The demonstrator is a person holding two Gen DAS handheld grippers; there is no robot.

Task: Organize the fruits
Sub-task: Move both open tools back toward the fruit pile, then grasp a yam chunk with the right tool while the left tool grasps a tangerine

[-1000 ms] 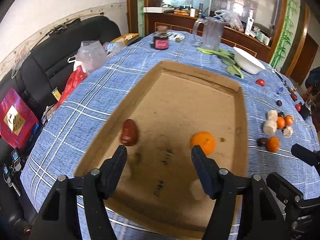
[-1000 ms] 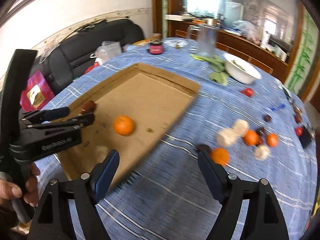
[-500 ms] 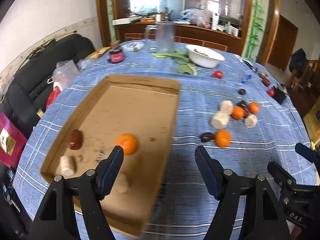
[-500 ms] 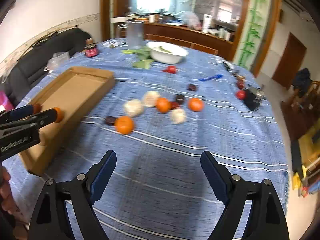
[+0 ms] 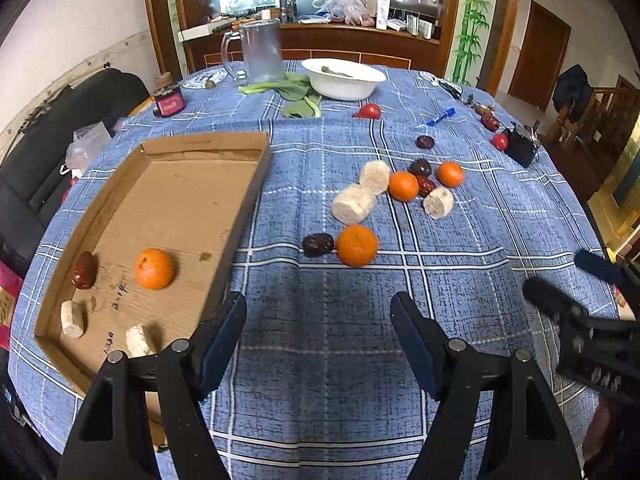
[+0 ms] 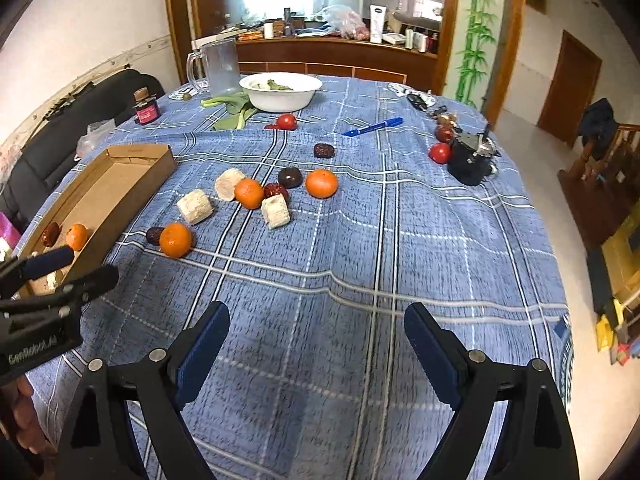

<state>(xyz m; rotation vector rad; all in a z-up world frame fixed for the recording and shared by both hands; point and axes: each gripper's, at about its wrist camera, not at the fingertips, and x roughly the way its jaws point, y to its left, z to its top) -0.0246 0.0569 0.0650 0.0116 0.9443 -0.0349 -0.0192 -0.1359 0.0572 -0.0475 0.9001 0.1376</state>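
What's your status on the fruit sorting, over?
Left gripper open, empty. Right gripper open, empty, jaws just widened. One orange in cardboard tray; nearest loose orange ahead on the cloth, path clear.

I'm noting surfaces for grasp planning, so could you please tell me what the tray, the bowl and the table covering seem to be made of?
Tray: brown cardboard, matte, with raw cut edges. Bowl: smooth glossy white, ceramic or plastic, unclear which. Table covering: woven blue plaid cloth, wrinkled into folds.
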